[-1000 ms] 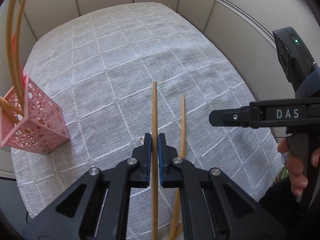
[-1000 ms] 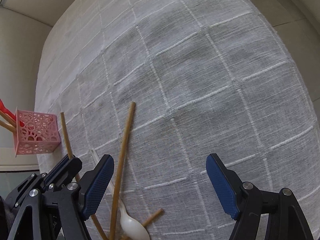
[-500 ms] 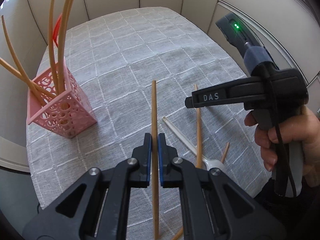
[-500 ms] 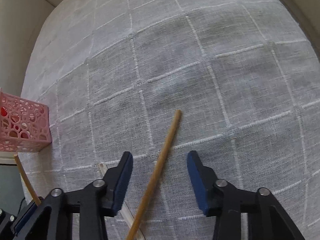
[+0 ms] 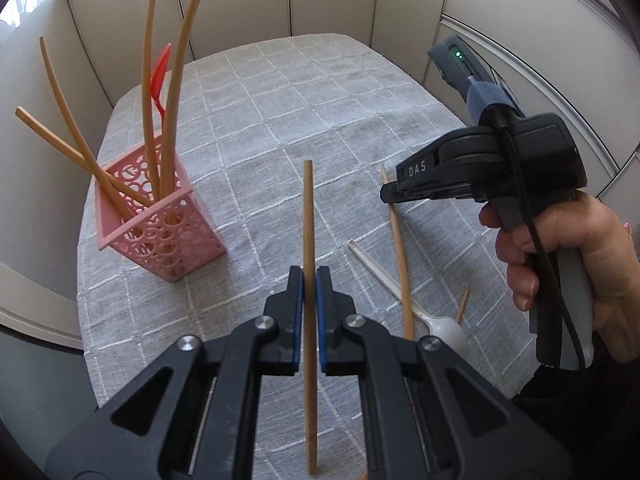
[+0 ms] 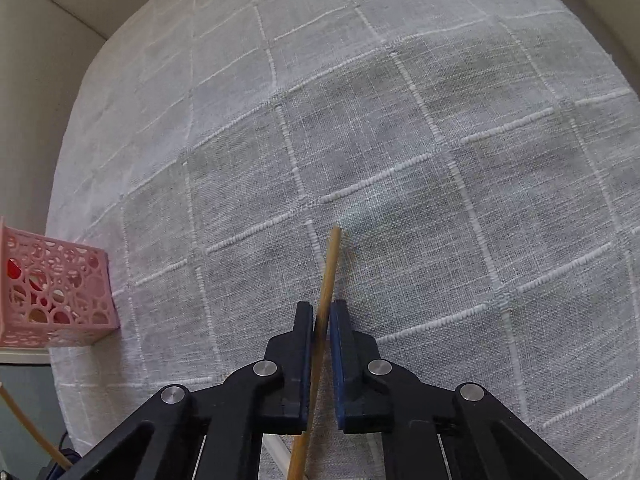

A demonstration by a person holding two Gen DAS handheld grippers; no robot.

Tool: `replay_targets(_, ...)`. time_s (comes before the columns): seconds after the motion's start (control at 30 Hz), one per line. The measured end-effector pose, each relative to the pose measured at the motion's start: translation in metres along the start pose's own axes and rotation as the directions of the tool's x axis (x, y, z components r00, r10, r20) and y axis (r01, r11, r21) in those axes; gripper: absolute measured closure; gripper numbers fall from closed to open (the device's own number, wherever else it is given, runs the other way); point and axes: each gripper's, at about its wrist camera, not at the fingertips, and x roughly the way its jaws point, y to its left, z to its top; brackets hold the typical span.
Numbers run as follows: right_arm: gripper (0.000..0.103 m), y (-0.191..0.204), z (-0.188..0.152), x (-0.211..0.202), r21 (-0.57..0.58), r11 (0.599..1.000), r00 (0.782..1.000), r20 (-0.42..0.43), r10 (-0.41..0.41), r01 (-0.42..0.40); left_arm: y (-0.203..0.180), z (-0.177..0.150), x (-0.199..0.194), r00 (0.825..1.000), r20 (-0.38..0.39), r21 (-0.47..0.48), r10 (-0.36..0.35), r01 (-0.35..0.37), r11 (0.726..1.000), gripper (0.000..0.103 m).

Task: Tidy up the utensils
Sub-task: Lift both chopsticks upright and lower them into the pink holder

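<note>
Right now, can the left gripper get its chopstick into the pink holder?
Probably yes. The left gripper is shut on a chopstick, and the pink holder stands open-topped to its left with bare cloth between. The chopsticks already inside crowd the opening somewhat.

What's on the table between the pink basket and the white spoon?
In the left wrist view, only bare gray tablecloth lies between the pink basket and the white spoon; the chopstick crossing that gap is up in the left gripper.
</note>
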Motion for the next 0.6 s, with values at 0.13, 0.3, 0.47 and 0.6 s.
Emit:
replay_targets(0.13,0.097,0.004,0.004,-0.018,-0.003,0.999,0.998,0.050,0.045,-0.045,0.000,0.001,-0.005,1.000,0.017,-0.004,0.002,-0.002,1.000,0.096)
replay_targets(0.3,0.097,0.008,0.002,-0.056,-0.034,0.993,0.986,0.121,0.117,-0.113,-0.003,0.003,-0.018,0.998,0.058,-0.004,-0.006,0.006,1.000,0.096)
replay_targets(0.47,0.097,0.021,-0.007,-0.090,-0.087,0.982,0.964,0.196,0.181,-0.167,-0.004,0.006,-0.032,0.994,0.105,-0.004,-0.009,0.010,1.000,0.096)
replay_targets(0.6,0.097,0.034,-0.015,-0.113,-0.147,0.975,0.945,0.260,0.199,-0.165,-0.001,0.006,-0.044,0.989,0.149,-0.005,-0.009,0.009,1.000,0.096)
